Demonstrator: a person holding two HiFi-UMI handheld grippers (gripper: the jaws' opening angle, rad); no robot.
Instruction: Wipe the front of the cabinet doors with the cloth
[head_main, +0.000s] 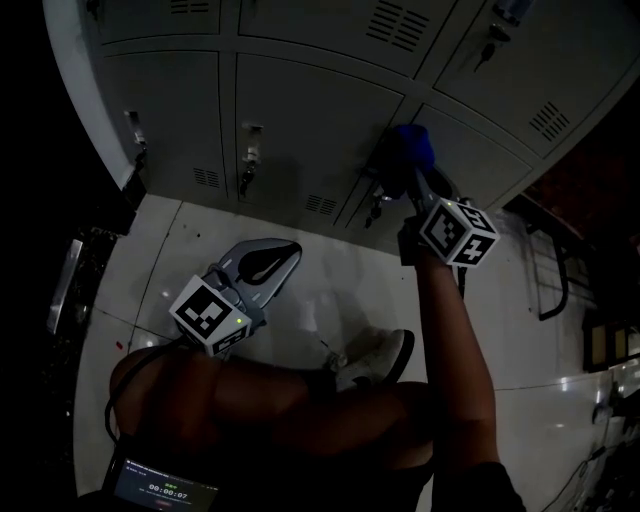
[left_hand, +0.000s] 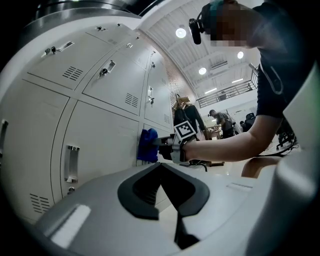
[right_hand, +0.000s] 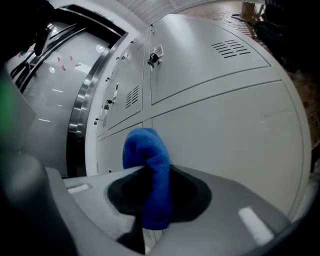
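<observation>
- Blue terry cloth (right_hand: 147, 155) stands pinched between the jaws of the right gripper (right_hand: 150, 197), which are clenched on its lower fold; the upper part bulges out past the tips.
- In the left gripper view the cloth (left_hand: 147, 145) lies against a grey cabinet door (left_hand: 100, 145) in the lower row, with the right gripper (left_hand: 167, 145) level behind it.
- The head view puts the cloth (head_main: 412, 145) near the seam between two lower doors, the right gripper (head_main: 408, 172) just below it, and its marker cube (head_main: 457, 232) at the wrist end of an outstretched bare forearm (head_main: 455, 350).
- The left gripper (left_hand: 161, 167) has its jaws pressed together with nothing between them.
- In the head view the left gripper (head_main: 265, 262) hangs over the pale tiled floor (head_main: 330, 300), well apart from the doors (head_main: 290, 110) and pointing towards them.
- The doors carry slotted vents (head_main: 320, 205) and small latch handles (head_main: 248, 165).
- A light shoe (head_main: 375, 358) rests on the floor between the two grippers.
</observation>
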